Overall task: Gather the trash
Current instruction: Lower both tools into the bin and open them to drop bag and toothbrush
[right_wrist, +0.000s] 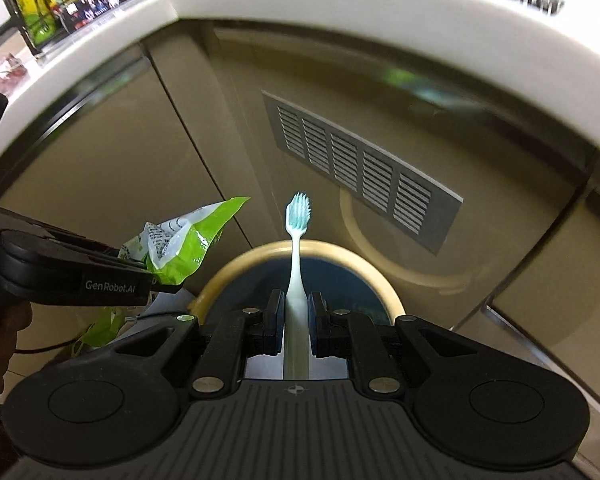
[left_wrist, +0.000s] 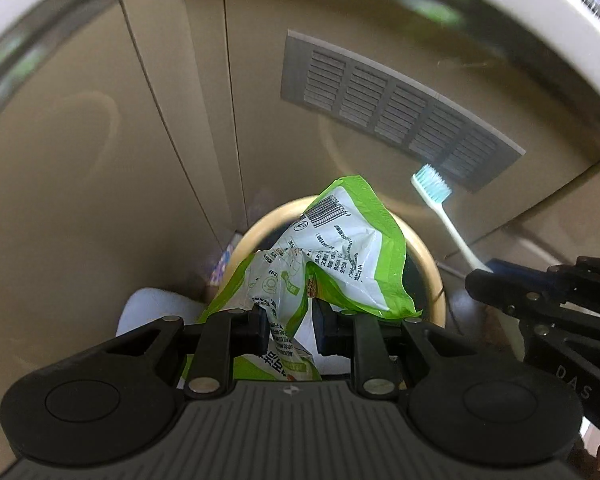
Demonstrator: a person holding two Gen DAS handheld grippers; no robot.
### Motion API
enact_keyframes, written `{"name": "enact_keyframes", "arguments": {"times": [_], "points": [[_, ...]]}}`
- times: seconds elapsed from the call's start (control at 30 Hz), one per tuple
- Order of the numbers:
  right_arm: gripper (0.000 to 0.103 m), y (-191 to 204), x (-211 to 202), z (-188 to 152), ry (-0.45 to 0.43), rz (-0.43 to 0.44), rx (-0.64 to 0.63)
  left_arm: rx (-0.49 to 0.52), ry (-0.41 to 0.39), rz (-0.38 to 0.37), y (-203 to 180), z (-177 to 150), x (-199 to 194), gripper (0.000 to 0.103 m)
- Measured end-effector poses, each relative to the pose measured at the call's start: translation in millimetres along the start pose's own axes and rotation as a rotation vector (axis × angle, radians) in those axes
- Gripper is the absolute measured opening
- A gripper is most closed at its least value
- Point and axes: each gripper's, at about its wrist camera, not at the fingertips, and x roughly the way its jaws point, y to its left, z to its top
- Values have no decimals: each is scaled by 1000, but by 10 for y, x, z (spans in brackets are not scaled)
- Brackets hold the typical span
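In the left wrist view, the left gripper (left_wrist: 292, 322) sits at the lower centre of the frame with its jaws drawn close together and clamped on a crumpled green-and-white wrapper (left_wrist: 332, 252), which billows up above the jaws and covers most of the round bin (left_wrist: 428, 264) with a cream rim behind it. At the right edge of that frame the right gripper (left_wrist: 480, 280) reaches in, its jaws nearly closed on the white handle of a toothbrush (left_wrist: 452, 228) whose pale blue bristles point to the upper left, toward a grey vent grille (left_wrist: 396, 112) set in a beige cabinet door (left_wrist: 80, 184). In the right wrist view the toothbrush stands up the centre of the frame between the jaws, over the bin's dark opening, and the wrapper hangs at the left, just beside the bin's rim. A white bench edge (right_wrist: 340, 4) arcs across the top of the frame.
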Motion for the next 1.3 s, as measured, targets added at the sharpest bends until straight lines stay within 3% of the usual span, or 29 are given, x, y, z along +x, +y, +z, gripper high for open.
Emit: {"name": "enact_keyframes", "arguments": {"times": [0.7, 0.97, 1.3], "points": [[14, -174, 962, -164, 165, -62, 67, 40, 189, 55, -81, 45, 952, 24], [14, -173, 1119, -207, 209, -72, 62, 44, 256, 79, -95, 29, 1291, 24], [14, -140, 1292, -143, 251, -87, 70, 61, 295, 90, -135, 14, 1445, 24]]}}
